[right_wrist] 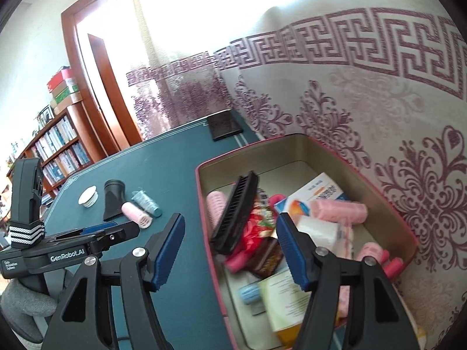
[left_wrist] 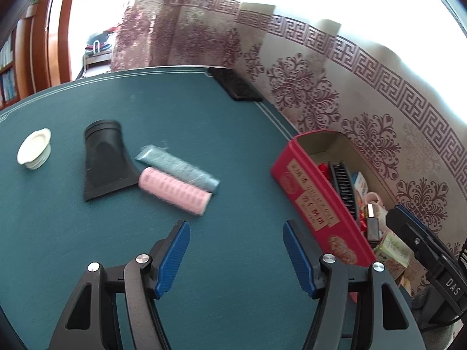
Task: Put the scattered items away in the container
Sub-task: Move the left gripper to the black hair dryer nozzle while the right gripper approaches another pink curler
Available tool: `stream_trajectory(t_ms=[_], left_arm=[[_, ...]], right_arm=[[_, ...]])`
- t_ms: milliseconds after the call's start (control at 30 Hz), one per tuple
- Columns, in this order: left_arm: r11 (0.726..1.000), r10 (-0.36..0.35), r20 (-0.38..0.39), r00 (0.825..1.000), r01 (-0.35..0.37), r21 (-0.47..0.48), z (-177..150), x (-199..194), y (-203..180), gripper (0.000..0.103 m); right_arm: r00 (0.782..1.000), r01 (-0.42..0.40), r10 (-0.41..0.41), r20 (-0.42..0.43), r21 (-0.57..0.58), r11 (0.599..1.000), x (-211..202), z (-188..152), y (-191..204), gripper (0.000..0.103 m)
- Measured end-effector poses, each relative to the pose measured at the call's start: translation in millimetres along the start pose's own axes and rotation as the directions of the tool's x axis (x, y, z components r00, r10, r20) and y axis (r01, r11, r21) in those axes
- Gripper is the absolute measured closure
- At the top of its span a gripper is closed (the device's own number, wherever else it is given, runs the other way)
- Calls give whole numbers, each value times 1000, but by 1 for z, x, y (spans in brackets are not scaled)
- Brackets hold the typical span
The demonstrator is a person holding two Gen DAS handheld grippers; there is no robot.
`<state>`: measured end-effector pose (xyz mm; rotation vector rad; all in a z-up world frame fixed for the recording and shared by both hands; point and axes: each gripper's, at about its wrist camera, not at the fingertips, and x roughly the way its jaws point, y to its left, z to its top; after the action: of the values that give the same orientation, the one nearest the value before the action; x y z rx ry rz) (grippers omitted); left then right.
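Tin (right_wrist: 402,227) sits at the desk's (left_wrist: 204,122) right edge, against the patterned curtain (right_wrist: 379,116). It is red outside and open-topped. Inside: black comb (right_wrist: 236,213) leaning on the left wall, pink rollers (right_wrist: 341,208), one blue roller (right_wrist: 249,293), booklets (right_wrist: 318,192), a red wrapper (right_wrist: 256,227).

Right tool (right_wrist: 230,252) hangs over the tin's near-left part, jaws apart, nothing between them. Left tool (left_wrist: 236,255) is over bare desk near the front, jaws apart too, empty.

Loose on the desk, left of the tin: pink roller (left_wrist: 175,194) and teal roller (left_wrist: 178,164) lying side by side, touching. Black nozzle (left_wrist: 106,160) lies just left of them, its flared end touching the pink roller. White cap (left_wrist: 34,148) stands further left, apart. Black pad (left_wrist: 235,87) lies at the far right corner.

Bookshelf (right_wrist: 58,151) and door frame (right_wrist: 96,87) stand behind the desk.
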<state>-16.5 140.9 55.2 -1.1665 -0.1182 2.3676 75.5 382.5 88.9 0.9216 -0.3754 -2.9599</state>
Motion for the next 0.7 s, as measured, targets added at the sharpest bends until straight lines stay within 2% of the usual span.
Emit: stream_trajectory(t_ms=[67, 333, 533, 700], left_arm=[[1000, 25, -1, 1000, -25, -18, -4, -1, 11, 24], [990, 87, 1, 996, -86, -108, -15, -10, 56, 24], [980, 107, 9, 994, -104, -169, -13, -13, 84, 24], [976, 113, 4, 994, -110, -188, -11, -9, 94, 24]], right_arm=[[1000, -12, 12, -5, -12, 1000, 1, -1, 7, 31], [996, -80, 76, -44, -78, 994, 10, -12, 41, 30], [991, -126, 117, -69, -161, 979, 16, -23, 73, 29], [984, -156, 137, -110, -188, 970, 26, -31, 90, 27]])
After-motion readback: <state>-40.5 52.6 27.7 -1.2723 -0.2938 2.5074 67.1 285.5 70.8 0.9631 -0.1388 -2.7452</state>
